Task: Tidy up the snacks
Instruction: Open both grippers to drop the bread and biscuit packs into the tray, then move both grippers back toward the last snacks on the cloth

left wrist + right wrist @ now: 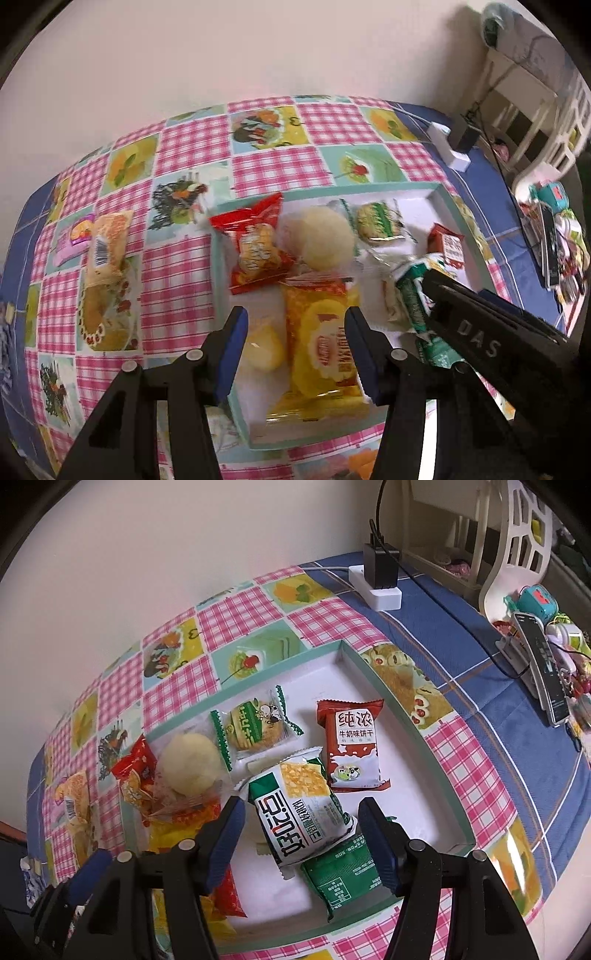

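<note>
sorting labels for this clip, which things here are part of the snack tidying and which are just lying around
Part of the job:
- tray
- white-and-green packet between the right gripper fingers
- yellow packet below the left gripper
- red milk-biscuit packet
- orange packet, outside the tray

Lying about:
- power strip
- black charger
- remote

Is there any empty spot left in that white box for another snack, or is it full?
There is room. The bare floor of the white box lies along its right wall, beside the red-and-white biscuit packet, and in the far corner behind the green cookie pack. The left half is crowded: the pale round cake, red packet and yellow packet overlap.
</note>
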The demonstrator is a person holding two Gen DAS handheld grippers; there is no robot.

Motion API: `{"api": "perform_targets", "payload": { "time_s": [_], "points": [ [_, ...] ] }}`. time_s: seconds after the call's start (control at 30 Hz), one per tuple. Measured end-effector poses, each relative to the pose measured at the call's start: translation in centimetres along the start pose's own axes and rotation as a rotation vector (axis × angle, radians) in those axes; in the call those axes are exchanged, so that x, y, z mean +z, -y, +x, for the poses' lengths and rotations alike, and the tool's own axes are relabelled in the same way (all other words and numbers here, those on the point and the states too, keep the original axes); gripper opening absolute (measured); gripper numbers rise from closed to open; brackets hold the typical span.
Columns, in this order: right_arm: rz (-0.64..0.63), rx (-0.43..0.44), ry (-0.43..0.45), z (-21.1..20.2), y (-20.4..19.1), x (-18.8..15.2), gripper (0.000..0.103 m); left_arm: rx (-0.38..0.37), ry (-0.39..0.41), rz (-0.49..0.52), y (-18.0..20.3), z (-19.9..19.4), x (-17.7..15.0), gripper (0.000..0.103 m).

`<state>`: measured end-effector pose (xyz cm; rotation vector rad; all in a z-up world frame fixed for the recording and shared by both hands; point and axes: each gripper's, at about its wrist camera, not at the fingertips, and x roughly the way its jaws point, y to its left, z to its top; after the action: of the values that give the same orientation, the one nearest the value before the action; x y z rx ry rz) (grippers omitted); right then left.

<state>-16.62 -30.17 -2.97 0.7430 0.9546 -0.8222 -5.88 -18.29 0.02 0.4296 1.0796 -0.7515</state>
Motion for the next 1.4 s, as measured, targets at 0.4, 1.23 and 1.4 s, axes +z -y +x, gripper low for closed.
{"api": "perform_targets", "payload": {
  "time_s": [0.4,1.23,1.4],
  "points": [
    [-0.075,0.006,-0.004,0.0,-2.2,-0.7,0.071,0.139,0.062,-0.257,-7.7,-1.6,0.4,0.085],
    [-0.268,0.107,0.07,-1.3,-9.5,-2.9,0.103,0.263,0.0,-0.544,-21.1,-1.0,-1.7,0.094],
    [-0.313,0.107,0.076,-1.2,-11.8,-3.0,0.103,0.28,-0.005,-0.553,-23.0,-0.9,-1.3,0.094]
  ]
}}
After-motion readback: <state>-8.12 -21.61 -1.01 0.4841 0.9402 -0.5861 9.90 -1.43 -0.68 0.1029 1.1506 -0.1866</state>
